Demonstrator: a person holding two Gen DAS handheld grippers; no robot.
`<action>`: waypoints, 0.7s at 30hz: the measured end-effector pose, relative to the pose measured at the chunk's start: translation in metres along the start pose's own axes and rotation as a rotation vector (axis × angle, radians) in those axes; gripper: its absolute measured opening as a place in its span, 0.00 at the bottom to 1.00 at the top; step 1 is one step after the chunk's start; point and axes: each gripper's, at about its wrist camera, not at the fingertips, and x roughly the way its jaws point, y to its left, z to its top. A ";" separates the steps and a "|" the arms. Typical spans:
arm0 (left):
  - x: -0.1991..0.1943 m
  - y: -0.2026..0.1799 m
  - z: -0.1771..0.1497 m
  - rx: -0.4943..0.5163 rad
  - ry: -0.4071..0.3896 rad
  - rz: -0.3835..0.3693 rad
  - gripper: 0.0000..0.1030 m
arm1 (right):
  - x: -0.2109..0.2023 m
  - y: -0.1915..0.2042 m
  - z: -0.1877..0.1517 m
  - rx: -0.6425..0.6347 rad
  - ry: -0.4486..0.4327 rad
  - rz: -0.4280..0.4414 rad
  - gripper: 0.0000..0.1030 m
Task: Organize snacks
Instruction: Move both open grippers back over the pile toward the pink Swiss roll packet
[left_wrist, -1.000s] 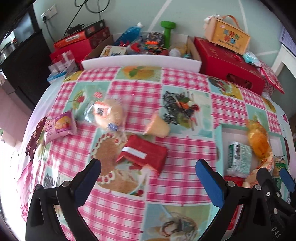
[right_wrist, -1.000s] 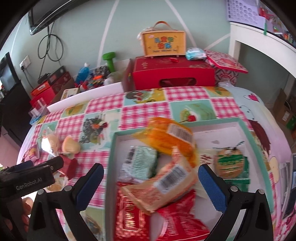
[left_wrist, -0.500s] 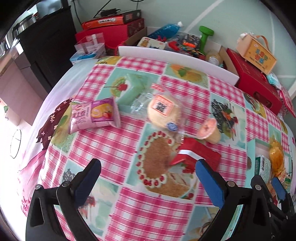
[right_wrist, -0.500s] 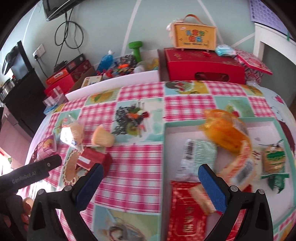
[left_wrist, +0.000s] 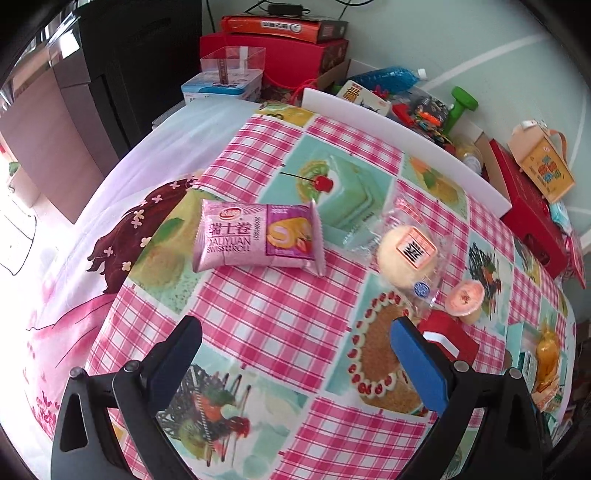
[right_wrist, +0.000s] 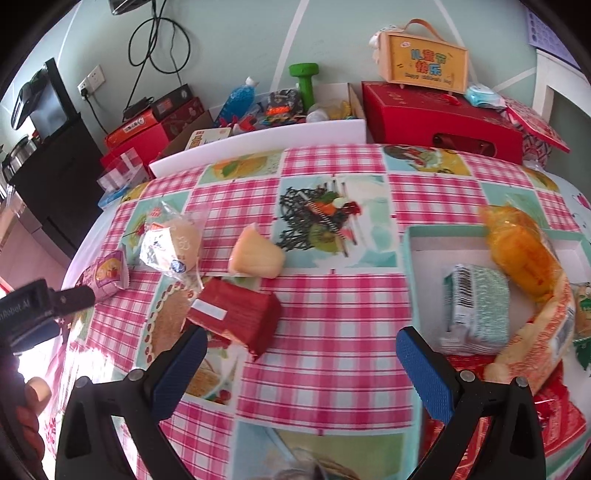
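Note:
A pink Swiss roll packet (left_wrist: 255, 236) lies on the checked tablecloth ahead of my open, empty left gripper (left_wrist: 295, 354). A round bun in clear wrap (left_wrist: 406, 254), a small pudding cup (left_wrist: 463, 301) and a red packet (left_wrist: 448, 338) lie to its right. In the right wrist view the red packet (right_wrist: 236, 314) lies just beyond my open, empty right gripper (right_wrist: 301, 365), with the pudding cup (right_wrist: 255, 254), bun (right_wrist: 173, 243) and pink packet (right_wrist: 107, 273) behind it. A teal box (right_wrist: 410, 258) on the right holds several snacks.
The left gripper's body (right_wrist: 40, 306) and the hand holding it show at the left of the right wrist view. Red gift boxes (right_wrist: 439, 122), a yellow carry box (right_wrist: 424, 62) and a cardboard box of toys (right_wrist: 280, 107) stand behind the table. The table's left edge drops off beside the pink packet.
Both grippers have swung left. The left view has gone from the red packet to the pink Swiss roll packet. The right view has gone from over the teal box to the red packet.

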 end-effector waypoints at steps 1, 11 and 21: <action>0.001 0.003 0.003 -0.007 -0.001 -0.007 0.99 | 0.001 0.003 0.000 -0.008 -0.001 0.000 1.00; 0.009 0.035 0.036 -0.067 -0.053 -0.039 0.98 | 0.007 0.015 0.013 0.009 -0.031 0.027 1.00; 0.033 0.043 0.053 -0.082 -0.088 -0.062 0.98 | 0.031 0.011 0.041 0.097 -0.013 0.073 1.00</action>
